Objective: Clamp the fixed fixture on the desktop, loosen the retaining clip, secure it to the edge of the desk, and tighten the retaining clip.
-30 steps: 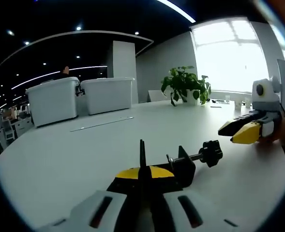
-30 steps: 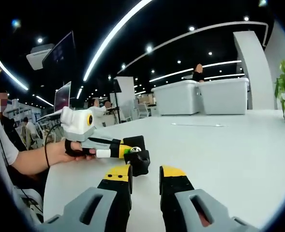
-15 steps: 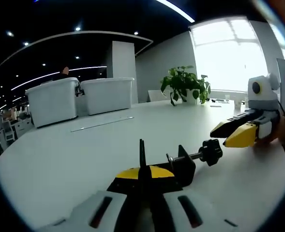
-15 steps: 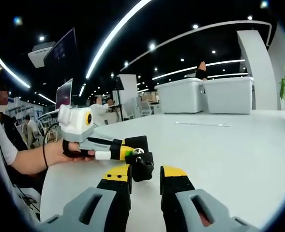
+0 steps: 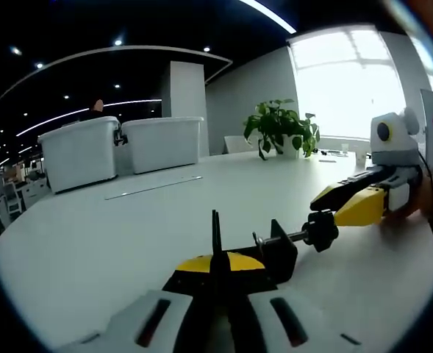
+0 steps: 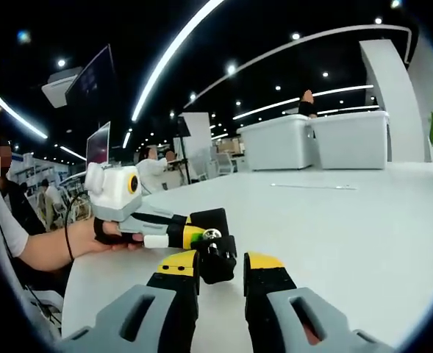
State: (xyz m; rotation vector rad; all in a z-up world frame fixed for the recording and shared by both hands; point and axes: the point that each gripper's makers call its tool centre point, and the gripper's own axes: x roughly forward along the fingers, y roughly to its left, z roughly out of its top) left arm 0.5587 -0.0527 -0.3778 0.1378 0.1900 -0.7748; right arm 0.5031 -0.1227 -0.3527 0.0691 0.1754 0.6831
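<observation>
A black clamp fixture [image 5: 276,254] lies low over the white desk [image 5: 113,235], and my left gripper [image 5: 216,262] is shut on its thin upright plate. Its screw runs to the right and ends in a black knob [image 5: 321,229]. My right gripper [image 5: 332,203] comes in from the right, its yellow tips right at that knob. In the right gripper view the knob [image 6: 217,256] sits between the open jaws of the right gripper [image 6: 221,268]; whether they touch it I cannot tell. A hand holds the left gripper [image 6: 190,234] there, with the clamp body [image 6: 213,218] in its tips.
Two large white bins [image 5: 120,151] stand at the back of the desk, and a potted plant [image 5: 281,129] by the bright window. A person's forearm [image 6: 51,246] reaches in at the desk's near edge. Monitors [image 6: 98,143] and other people are behind.
My right gripper has moved in toward the clamp's screw, so the knob now sits between its jaws. The left gripper and the clamp have stayed put.
</observation>
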